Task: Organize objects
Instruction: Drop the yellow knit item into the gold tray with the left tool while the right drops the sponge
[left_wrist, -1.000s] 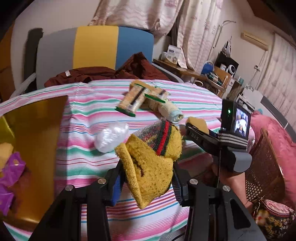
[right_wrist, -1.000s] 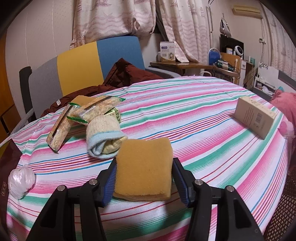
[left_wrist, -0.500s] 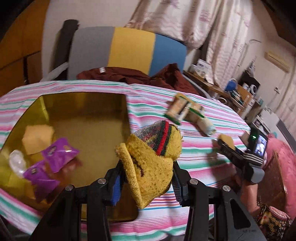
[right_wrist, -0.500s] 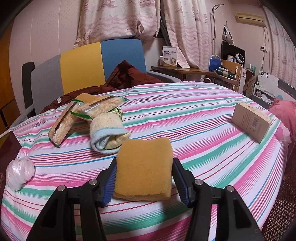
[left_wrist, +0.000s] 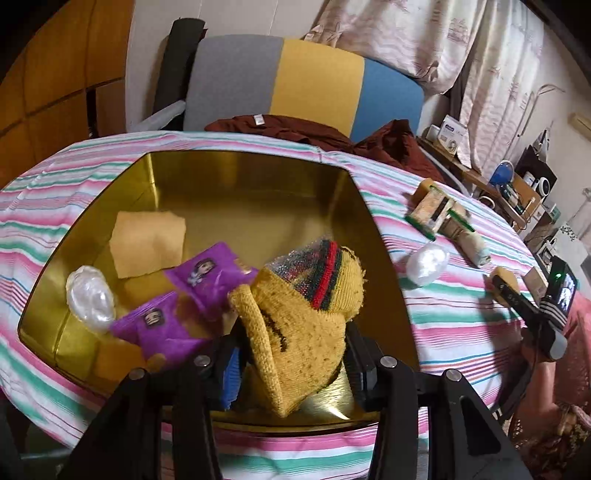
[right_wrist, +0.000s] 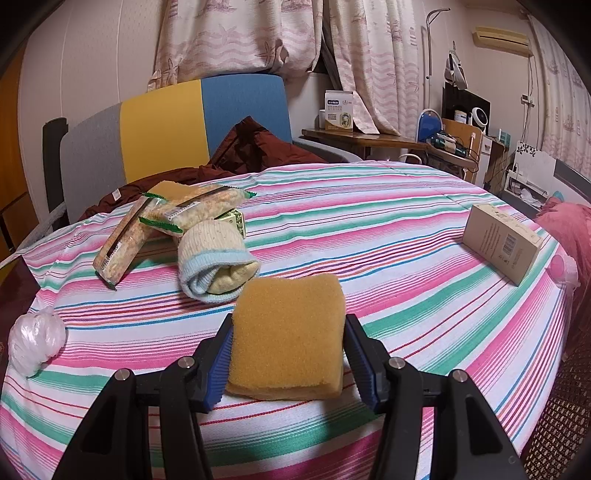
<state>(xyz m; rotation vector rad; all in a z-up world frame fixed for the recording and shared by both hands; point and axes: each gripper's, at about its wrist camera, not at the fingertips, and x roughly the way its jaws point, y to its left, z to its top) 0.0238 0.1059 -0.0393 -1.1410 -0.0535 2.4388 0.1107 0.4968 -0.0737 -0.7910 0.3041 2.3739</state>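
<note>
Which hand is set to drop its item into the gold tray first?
Left. The left gripper already holds the yellow sock over the gold tray, its jaws opening. The right gripper holds the sponge above the striped tablecloth.

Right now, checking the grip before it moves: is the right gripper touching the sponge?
Touching. The right wrist view shows the right gripper pressing both sides of the sponge.

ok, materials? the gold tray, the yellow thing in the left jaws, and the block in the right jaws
Gold tray: looks like metal, polished; its walls mirror the contents.
Yellow sock: knit fabric, visible ribbing, red and green stripes.
Orange block: likely sponge foam; porous, matte surface.
</note>
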